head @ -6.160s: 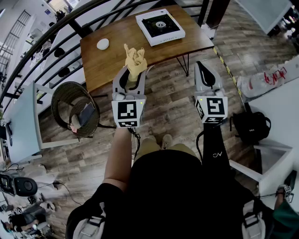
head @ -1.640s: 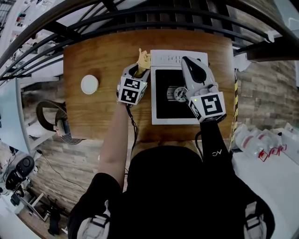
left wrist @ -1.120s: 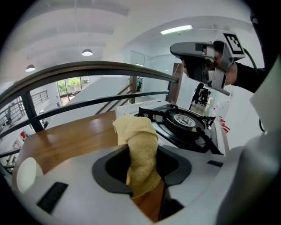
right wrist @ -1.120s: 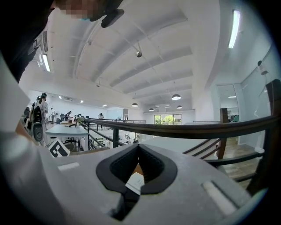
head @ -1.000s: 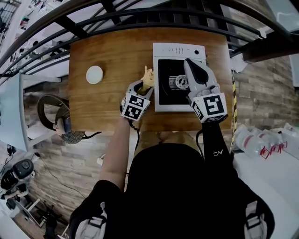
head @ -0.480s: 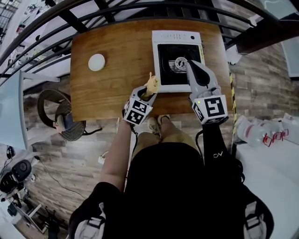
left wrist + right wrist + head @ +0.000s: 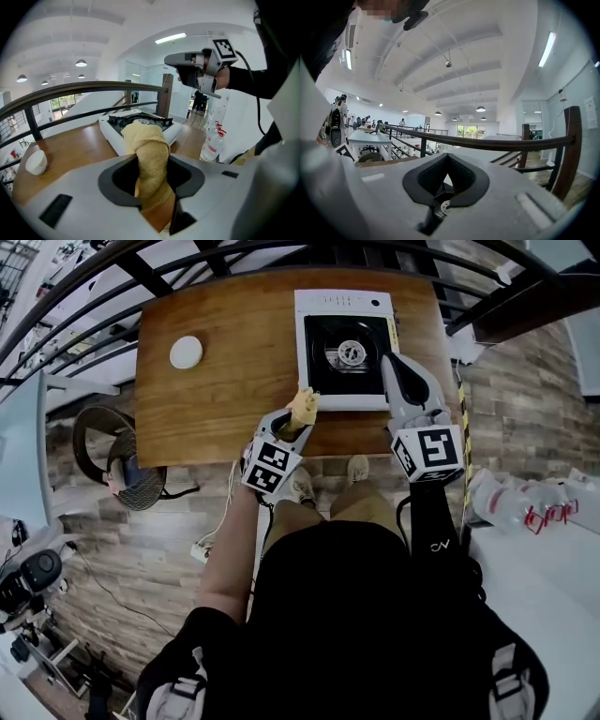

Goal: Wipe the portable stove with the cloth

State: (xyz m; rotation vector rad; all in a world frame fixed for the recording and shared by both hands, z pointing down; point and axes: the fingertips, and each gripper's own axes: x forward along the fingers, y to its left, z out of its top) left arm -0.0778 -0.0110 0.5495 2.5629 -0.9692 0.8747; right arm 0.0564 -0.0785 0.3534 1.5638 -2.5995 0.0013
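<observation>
Here the cloth (image 7: pixel 304 407) is clenched in the left gripper (image 7: pixel 294 421) beside the stove's (image 7: pixel 309 352) near corner, while the right gripper (image 7: pixel 387 362) is held closed, empty, above its right side

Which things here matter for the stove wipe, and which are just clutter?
Job:
- portable stove
- cloth, clamped in the left tool
- right tool, shut and empty, over the stove's right side

Lying about:
- white bowl on the table
- round chair
- plastic bottles
</observation>
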